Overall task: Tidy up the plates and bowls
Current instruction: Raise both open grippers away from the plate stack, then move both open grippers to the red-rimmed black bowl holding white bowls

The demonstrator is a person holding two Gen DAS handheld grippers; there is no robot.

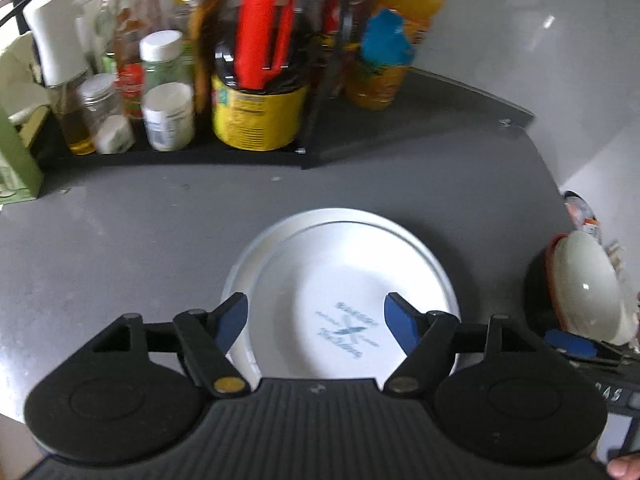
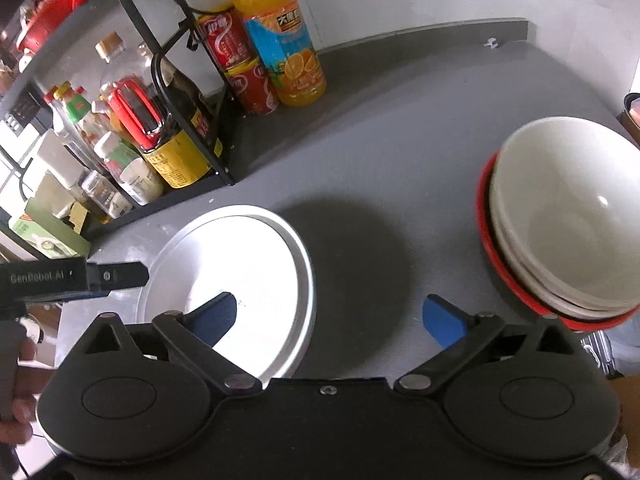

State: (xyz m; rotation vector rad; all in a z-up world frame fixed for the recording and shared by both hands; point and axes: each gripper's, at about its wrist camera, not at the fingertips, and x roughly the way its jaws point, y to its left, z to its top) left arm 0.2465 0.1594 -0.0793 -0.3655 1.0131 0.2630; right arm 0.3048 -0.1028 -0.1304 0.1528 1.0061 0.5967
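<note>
Left wrist view shows the left gripper (image 1: 316,316) hanging just above a stack of white plates (image 1: 340,292) on the grey counter (image 1: 120,240), its blue-padded fingers spread wide and holding nothing; at least two plates lie nested there, the upper one bearing a faint blue print. Right wrist view shows the right gripper (image 2: 328,316) likewise spread wide and empty, its left finger over the near right part of the plates (image 2: 240,276) and its right finger over bare counter. To the right, near the counter's edge, sits a stack of white bowls (image 2: 568,216) nested in a red bowl (image 2: 486,216), well apart from the plates. Far left stands a black rack (image 2: 192,92) crowded with bottles and jars, with an orange juice bottle (image 2: 280,48) and red cans (image 2: 240,64) beside it. The sorting looks largely done, with plates in one pile and bowls in another. Risks from here seem modest but real: the upper plate sits slightly off-centre on the one below, so a finger clipping its rim could slide or tip it. The bowl stack lies close to the right edge, and a careless sideways sweep of the right gripper might nudge it off. Both grippers are also crowded over the same plates, so they could knock together.
</note>
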